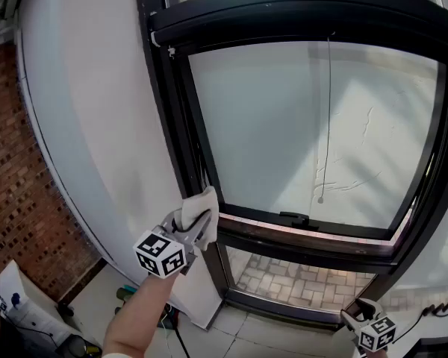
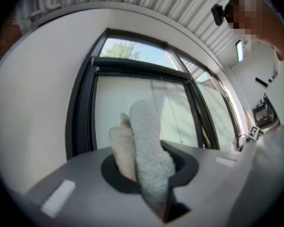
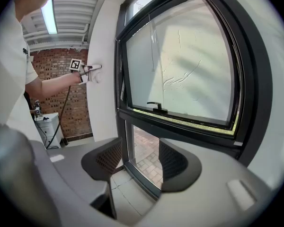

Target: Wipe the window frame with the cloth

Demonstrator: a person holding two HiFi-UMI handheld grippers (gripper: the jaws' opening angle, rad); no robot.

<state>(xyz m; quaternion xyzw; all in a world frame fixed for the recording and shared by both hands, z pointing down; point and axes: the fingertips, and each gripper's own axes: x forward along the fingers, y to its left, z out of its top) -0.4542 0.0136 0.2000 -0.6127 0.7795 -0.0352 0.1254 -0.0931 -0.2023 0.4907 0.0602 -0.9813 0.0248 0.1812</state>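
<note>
A red brick wall (image 1: 15, 170) fills the far left of the head view, with a smooth white wall panel (image 1: 97, 110) beside it. The left gripper (image 1: 190, 226), on a bare forearm, is raised towards the window. Its jaws are clamped on a folded, fluffy white cloth (image 1: 201, 203), which sticks out past the tips (image 2: 149, 150). The cloth is at the left upright of the black metal window frame (image 1: 179, 125), near the lower left corner of the upper pane; whether it touches the frame cannot be told. A black lever handle (image 1: 295, 218) sits on the bottom rail, and a thin cord (image 1: 327, 118) hangs behind the glass. The right gripper (image 1: 358, 315) hangs low at the lower right, well away from the cloth, with its jaws wide apart and nothing between them (image 3: 139, 162).
</note>
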